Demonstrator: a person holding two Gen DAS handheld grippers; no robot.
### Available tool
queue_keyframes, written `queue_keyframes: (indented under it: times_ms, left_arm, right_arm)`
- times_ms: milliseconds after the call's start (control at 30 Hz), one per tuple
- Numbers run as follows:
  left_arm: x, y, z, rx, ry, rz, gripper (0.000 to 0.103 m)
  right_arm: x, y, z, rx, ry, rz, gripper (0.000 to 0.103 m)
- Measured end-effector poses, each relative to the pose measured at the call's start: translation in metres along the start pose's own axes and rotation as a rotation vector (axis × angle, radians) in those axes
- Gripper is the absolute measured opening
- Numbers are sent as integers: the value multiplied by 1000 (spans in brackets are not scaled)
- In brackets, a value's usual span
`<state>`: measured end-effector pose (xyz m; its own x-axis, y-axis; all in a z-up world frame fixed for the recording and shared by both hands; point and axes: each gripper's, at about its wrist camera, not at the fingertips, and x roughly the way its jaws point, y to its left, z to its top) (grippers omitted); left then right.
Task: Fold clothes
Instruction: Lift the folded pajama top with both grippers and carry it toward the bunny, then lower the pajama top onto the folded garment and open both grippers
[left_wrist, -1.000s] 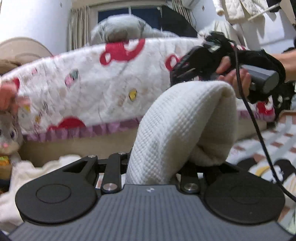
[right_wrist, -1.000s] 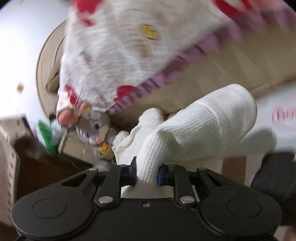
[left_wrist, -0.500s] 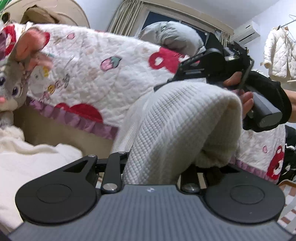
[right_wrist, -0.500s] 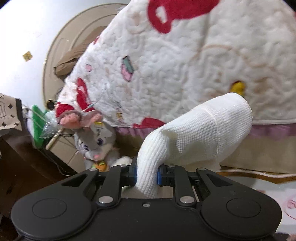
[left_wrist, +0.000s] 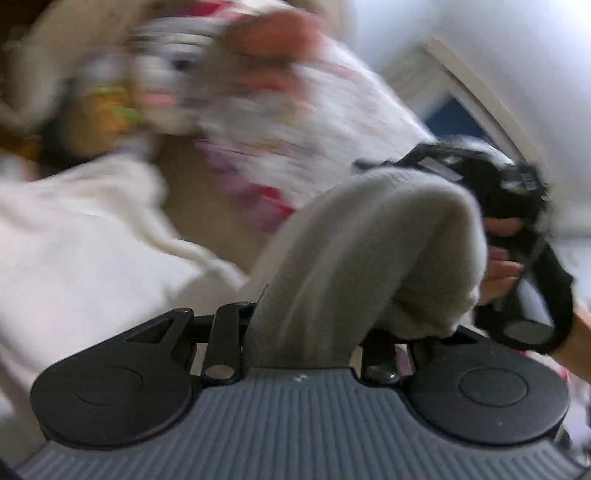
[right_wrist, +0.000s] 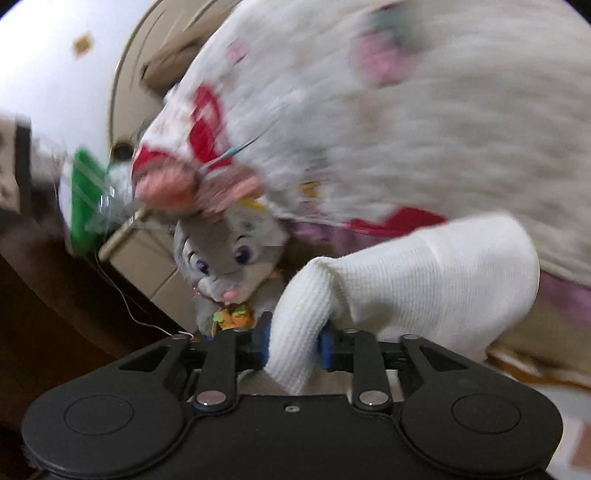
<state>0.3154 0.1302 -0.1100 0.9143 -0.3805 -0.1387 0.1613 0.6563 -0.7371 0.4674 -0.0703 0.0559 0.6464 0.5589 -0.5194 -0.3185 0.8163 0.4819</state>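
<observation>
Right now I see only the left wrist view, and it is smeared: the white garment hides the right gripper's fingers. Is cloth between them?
Observer: Yes. In the right wrist view the white garment runs between the fingers of the right gripper and touches both blue pads. Those fingers have just been opening.
Operator: What is the grey blur at my upper left?
Observer: A grey plush rabbit, facing the right camera, with something orange under its chin.
Operator: Where is it relative to the quilt?
Observer: Its pink ears overlap the lower edge of the red-and-white quilt, and its body is just beyond the fingers.
</observation>
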Motion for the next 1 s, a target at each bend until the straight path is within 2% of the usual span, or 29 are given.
queue_keyframes:
  times_ms: [33, 67, 133, 200, 267, 300, 367, 433, 500, 600, 633, 667, 733, 800, 833, 867, 900, 967, 1000]
  left_arm:
    - [4, 12, 5, 13, 3, 87, 28]
    - [8, 24, 9, 36, 16, 155, 28]
    - [12, 48, 17, 89, 62, 223, 27]
    - [6, 75, 21, 77, 94, 215, 28]
    - [0, 96, 25, -47, 96, 167, 28]
    - [-3, 99, 29, -98, 84, 158, 28]
    - [-2, 94, 33, -139, 58, 158, 28]
    - [1, 89, 31, -159, 35, 176, 29]
    - [3, 85, 30, -163, 24, 203, 30]
    - [6, 80, 35, -112, 46, 241, 32]
    - [6, 79, 37, -95, 53, 253, 29]
    - [5, 78, 40, -96, 55, 243, 22]
    - [-4, 76, 48, -140, 47, 166, 21]
    - [-15, 82, 54, -245, 22, 82, 21]
    - [-18, 91, 56, -313, 14, 87, 24]
    - [-21, 101, 57, -349, 21, 152, 32]
    - [-24, 110, 57, -343, 41, 254, 35]
    - [-34, 116, 58, -239, 77, 459, 38]
    - [-41, 114, 61, -181, 79, 496, 40]
  right_arm:
    - [25, 14, -4, -41, 23, 3, 52]
    - [49, 28, -9, -83, 53, 0, 52]
    - [69, 34, -29, -94, 108, -19, 54]
    - [83, 36, -50, -87, 160, -41, 55]
    - [84, 21, -82, -85, 233, -43, 56]
    - [82, 11, -99, -91, 258, -56, 57]
    - [73, -16, -132, -93, 288, -108, 57]
    - [61, -47, -161, -14, 322, -116, 57]
    - [49, -72, -183, 123, 333, -85, 59]
    - [33, -102, -211, 323, 339, -23, 60]
    - [31, -107, -217, 363, 339, 5, 60]
    - [30, -109, -223, 387, 335, 31, 62]
    - [32, -108, -231, 412, 321, 80, 64]
    - [33, -106, -234, 446, 289, 143, 64]
    - [32, -105, -234, 466, 247, 199, 63]
    - [31, -102, -234, 480, 210, 252, 58]
    - [30, -99, -234, 491, 180, 297, 53]
    - [29, -92, -231, 470, 178, 325, 37]
    - [29, -86, -229, 430, 196, 322, 32]
